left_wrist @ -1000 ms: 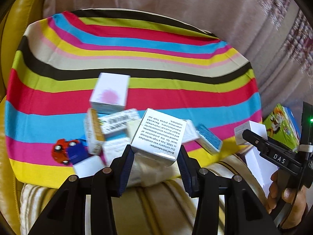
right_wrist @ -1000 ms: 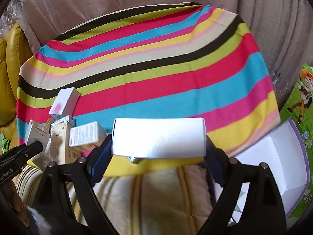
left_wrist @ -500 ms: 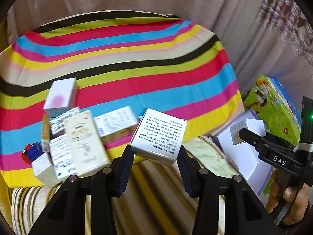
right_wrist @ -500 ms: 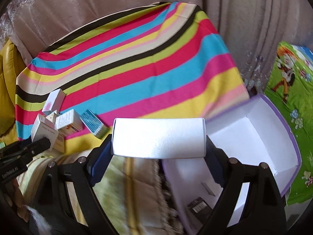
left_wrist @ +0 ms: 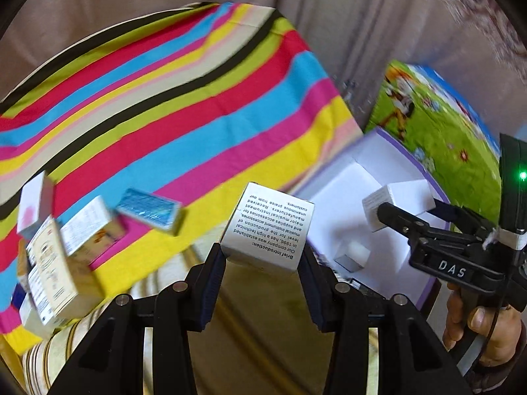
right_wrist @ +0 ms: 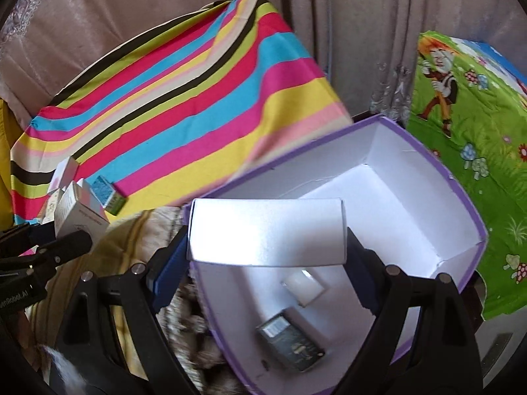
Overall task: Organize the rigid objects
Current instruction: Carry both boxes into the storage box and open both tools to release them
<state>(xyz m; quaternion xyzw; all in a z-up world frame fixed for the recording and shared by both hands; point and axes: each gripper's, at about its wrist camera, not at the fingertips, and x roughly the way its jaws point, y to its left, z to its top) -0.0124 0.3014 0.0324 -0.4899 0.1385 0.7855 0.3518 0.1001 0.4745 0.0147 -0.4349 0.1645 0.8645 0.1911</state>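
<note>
I hold a printed carton (left_wrist: 268, 230) in my left hand-held gripper (left_wrist: 263, 265) and a plain white carton (right_wrist: 266, 232) in my right hand-held gripper (right_wrist: 266, 256), so next I lower both into the purple-rimmed box (right_wrist: 467, 204).

Two wrist fisheye views, both angled steeply downward.
Left view looks close over the striped cloth (left_wrist: 184, 105); right view over the purple-rimmed box (right_wrist: 425, 151); both share cloth and box.

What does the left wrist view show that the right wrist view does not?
Only the left wrist view shows the printed text on the box in the left gripper, and the hand holding the right gripper. Only the right wrist view shows the dark box in the purple bin. Both share the striped cloth and the white box.
</note>
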